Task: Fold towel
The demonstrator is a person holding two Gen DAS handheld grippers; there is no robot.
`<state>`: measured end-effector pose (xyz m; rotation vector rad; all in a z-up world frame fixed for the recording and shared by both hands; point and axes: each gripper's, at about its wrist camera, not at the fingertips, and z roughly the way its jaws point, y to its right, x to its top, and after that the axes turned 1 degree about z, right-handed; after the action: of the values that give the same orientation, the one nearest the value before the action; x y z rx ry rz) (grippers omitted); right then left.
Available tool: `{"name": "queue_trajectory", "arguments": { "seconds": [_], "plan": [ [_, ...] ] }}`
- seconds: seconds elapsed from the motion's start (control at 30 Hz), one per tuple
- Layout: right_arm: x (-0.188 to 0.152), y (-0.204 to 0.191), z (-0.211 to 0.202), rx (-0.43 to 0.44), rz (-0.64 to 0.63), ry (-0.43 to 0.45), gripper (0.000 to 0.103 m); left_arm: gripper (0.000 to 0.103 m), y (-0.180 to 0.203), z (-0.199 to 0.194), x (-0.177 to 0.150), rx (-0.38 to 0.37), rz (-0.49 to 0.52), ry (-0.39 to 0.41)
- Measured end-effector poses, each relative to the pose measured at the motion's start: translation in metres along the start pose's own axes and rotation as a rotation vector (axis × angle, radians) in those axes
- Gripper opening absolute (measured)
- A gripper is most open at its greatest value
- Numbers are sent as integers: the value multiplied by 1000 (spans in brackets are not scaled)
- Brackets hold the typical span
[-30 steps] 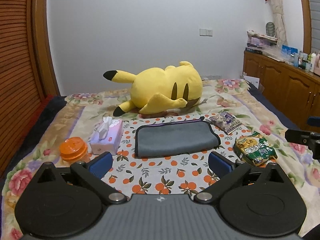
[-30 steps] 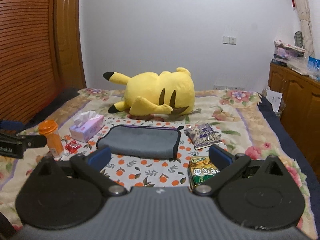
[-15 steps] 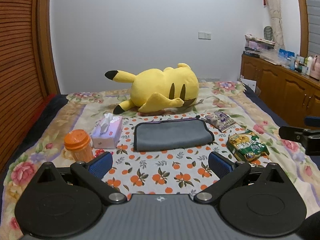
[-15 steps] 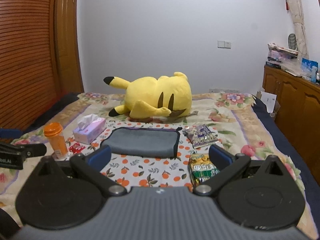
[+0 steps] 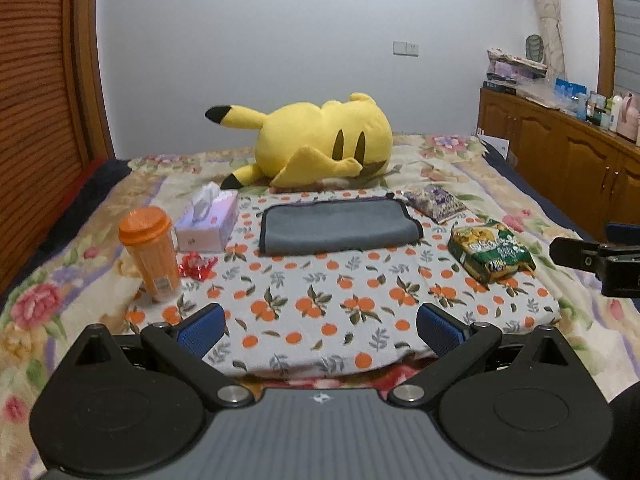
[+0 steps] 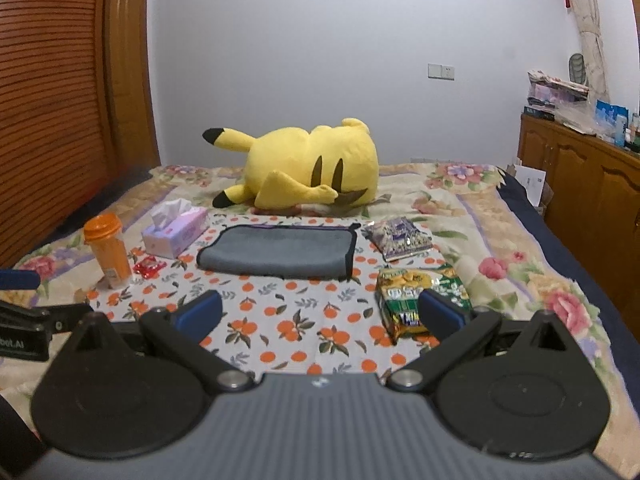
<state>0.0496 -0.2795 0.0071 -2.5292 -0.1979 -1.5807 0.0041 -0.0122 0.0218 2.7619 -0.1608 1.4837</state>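
Observation:
A grey towel (image 5: 338, 224) with a dark trim lies folded flat on an orange-print cloth (image 5: 320, 304) on the bed; it also shows in the right wrist view (image 6: 276, 251). My left gripper (image 5: 320, 330) is open and empty, well short of the towel, near the cloth's front edge. My right gripper (image 6: 320, 314) is open and empty, also well back from the towel. Each gripper shows at the edge of the other's view: the right gripper in the left wrist view (image 5: 596, 256), the left gripper in the right wrist view (image 6: 28, 320).
A yellow plush toy (image 5: 320, 144) lies behind the towel. Left of the towel are a tissue box (image 5: 206, 222), an orange cup (image 5: 150, 254) and a red wrapper (image 5: 196, 266). Right of the towel are a purple snack bag (image 5: 436, 204) and a green snack bag (image 5: 490, 250). Wooden cabinets (image 5: 568, 160) stand at right.
Both grippers have pulled back and risen away from the towel, so more of the bed and cloth shows. The towel has not moved. Both stay open.

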Motion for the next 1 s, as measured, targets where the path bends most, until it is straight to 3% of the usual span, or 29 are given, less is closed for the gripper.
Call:
{"name": "queue_trajectory", "arguments": {
  "seconds": [0.7,1.0],
  "plan": [
    [-42,-13,19,3,5,-59,103,103,7,31,-43,32,-16,-42],
    [-47,-20,20,-18,-37,-61,103,103,12,24,-46,38,17,-2]
  ]
}}
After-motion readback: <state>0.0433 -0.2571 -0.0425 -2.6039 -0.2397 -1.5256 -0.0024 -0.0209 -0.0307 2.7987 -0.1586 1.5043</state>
